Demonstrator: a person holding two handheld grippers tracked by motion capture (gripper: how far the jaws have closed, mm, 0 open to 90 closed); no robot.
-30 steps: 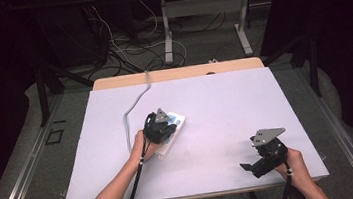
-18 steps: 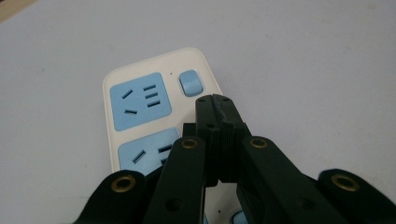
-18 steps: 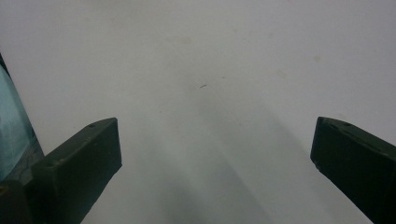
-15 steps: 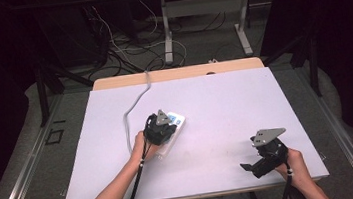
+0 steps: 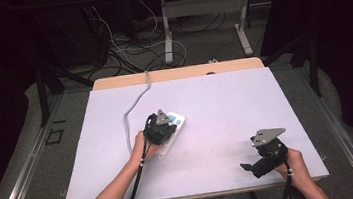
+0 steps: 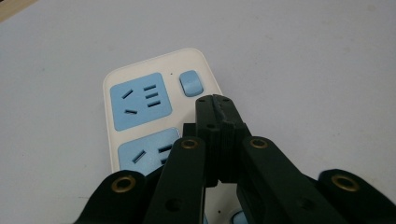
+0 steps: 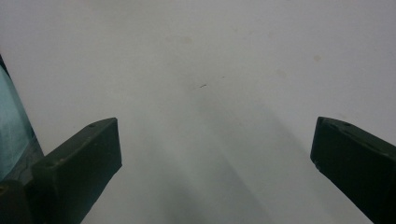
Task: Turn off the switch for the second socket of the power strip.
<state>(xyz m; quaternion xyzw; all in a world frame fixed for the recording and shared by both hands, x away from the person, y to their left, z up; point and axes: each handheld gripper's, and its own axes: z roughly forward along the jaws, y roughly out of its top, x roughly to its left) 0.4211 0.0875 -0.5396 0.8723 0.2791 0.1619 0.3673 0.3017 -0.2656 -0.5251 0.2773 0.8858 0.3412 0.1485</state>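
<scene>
High view: left gripper [image 5: 163, 125] is sitting over the white power strip [image 5: 170, 135] mid-table, same spot as in the frames from a second ago — nothing is shifting, neither hand nor strip. Left gripper view is showing the jaws pressed fully together, nothing between them, tips hanging over the strip [image 6: 140, 116] just beside the blue switch [image 6: 191, 83] at its far end. Blue sockets [image 6: 139, 101] are sitting empty, no plug in. Can't tell whether the tips are touching the strip's face. Right gripper [image 5: 262, 162] is resting near the table's [image 5: 225, 99] front right corner, well apart from the strip; its view is showing jaws spread wide over bare white surface, holding nothing. I'm reading the hold-still as lining up closed tips to press the switch; press not yet done.
</scene>
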